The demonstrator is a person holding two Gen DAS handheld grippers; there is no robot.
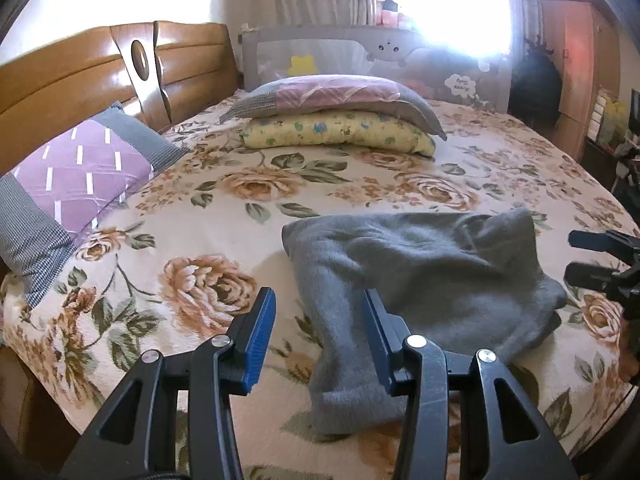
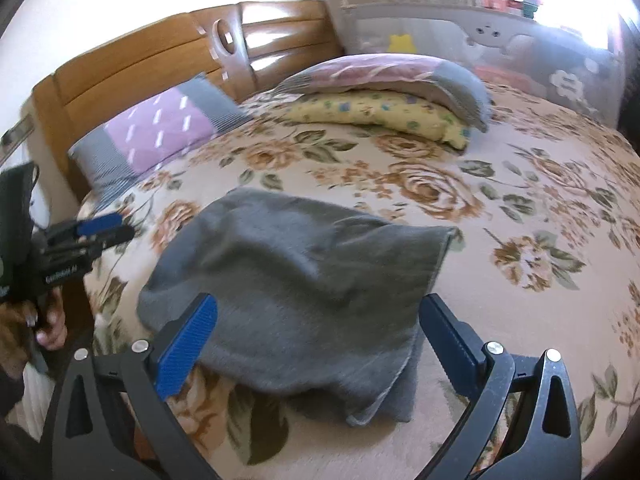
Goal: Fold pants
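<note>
The grey pants point(image 1: 420, 276) lie folded in a loose bundle on the floral bedspread point(image 1: 208, 216), near the bed's front edge. They also show in the right wrist view point(image 2: 296, 280). My left gripper point(image 1: 318, 312) is open and empty, just above the bundle's near left end. My right gripper point(image 2: 320, 320) is open and empty, its jaws wide apart over the bundle's near edge. The right gripper shows at the right edge of the left wrist view point(image 1: 592, 256), and the left gripper at the left edge of the right wrist view point(image 2: 108, 228).
A purple and grey pillow point(image 1: 76, 176) leans at the wooden headboard point(image 1: 80, 76). A pink and grey pillow point(image 1: 336, 96) rests on a yellow folded quilt point(image 1: 340, 132) at the back. A grey bed rail point(image 1: 360, 52) stands behind them.
</note>
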